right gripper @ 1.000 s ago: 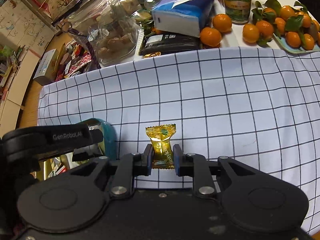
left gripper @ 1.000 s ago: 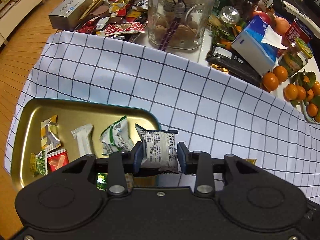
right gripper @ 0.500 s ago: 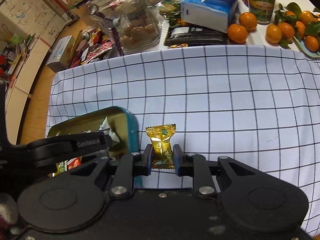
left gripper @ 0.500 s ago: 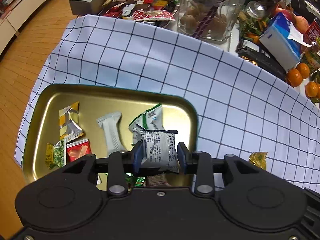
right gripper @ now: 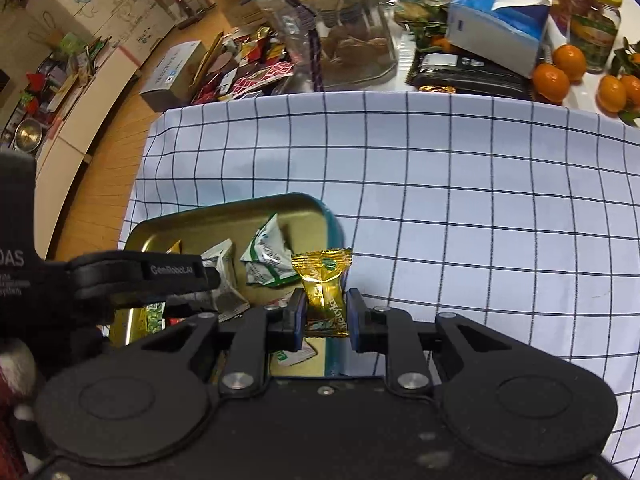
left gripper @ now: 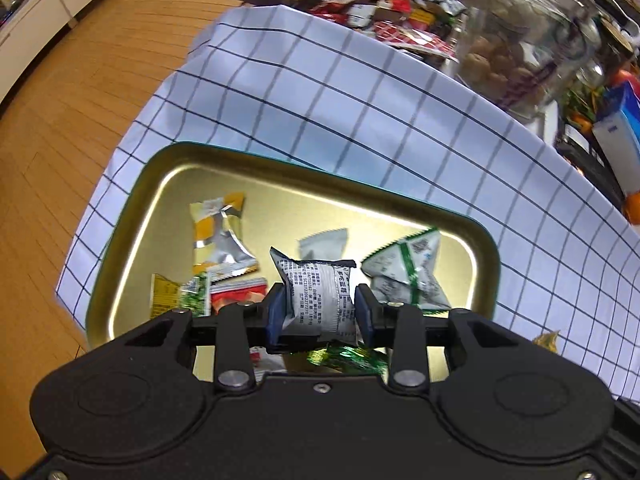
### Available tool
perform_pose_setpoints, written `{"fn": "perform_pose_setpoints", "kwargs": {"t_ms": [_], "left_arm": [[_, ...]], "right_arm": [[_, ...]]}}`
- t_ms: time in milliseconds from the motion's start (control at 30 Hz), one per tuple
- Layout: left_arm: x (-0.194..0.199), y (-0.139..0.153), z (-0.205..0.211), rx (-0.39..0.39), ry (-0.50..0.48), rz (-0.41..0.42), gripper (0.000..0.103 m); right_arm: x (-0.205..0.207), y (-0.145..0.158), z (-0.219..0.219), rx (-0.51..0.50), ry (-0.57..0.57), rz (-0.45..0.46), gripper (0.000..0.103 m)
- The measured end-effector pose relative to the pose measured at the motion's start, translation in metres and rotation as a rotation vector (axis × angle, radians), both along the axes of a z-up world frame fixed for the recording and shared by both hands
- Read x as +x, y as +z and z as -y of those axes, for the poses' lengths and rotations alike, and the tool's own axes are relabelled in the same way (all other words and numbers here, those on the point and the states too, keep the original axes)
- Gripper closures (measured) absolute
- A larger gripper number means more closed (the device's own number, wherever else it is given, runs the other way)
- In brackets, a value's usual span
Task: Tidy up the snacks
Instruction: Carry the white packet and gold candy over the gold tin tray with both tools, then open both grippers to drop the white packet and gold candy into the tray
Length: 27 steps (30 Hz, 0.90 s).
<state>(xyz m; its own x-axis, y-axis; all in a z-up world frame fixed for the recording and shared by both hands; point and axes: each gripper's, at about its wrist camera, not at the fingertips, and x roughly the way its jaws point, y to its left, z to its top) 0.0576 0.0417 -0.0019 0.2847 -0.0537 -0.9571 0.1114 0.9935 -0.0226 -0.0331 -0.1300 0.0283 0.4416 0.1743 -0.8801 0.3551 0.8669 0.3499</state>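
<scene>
Both tongs have been carried over the gold metal tray at the desk's left edge: left tongs clamped on a silver printed snack packet, right tongs closed on a gold-wrapped candy.

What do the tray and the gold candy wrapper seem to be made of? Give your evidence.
Tray: probably painted metal, a satin gold inside that reflects the light softly, with a teal outer rim. Gold candy wrapper: likely metallised foil or plastic film, shiny, creased, with crimped ends.
</scene>
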Motion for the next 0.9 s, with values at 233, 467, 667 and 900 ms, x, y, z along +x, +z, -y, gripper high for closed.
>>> {"fn": "perform_pose_setpoints", "kwargs": {"t_ms": [233, 467, 667, 900], "left_arm": [[0.007, -0.002, -0.026, -0.004, 0.051, -0.003, 0.058], [0.009, 0.005, -0.038, -0.016, 0.074, 0.036, 0.057], [0.004, 0.006, -0.031, -0.007, 0.035, 0.037, 0.057], [-0.008, 0.006, -0.029, 0.003, -0.001, 0.021, 0.057]], "right_arm": [[0.005, -0.006, -0.02, -0.03, 0.077, -0.003, 0.08], [0.005, -0.003, -0.033, -0.014, 0.144, 0.036, 0.08], [0.005, 0.0, -0.042, -0.006, 0.192, 0.06, 0.079], [0.002, 0.003, -0.049, -0.002, 0.223, 0.081, 0.078]]}}
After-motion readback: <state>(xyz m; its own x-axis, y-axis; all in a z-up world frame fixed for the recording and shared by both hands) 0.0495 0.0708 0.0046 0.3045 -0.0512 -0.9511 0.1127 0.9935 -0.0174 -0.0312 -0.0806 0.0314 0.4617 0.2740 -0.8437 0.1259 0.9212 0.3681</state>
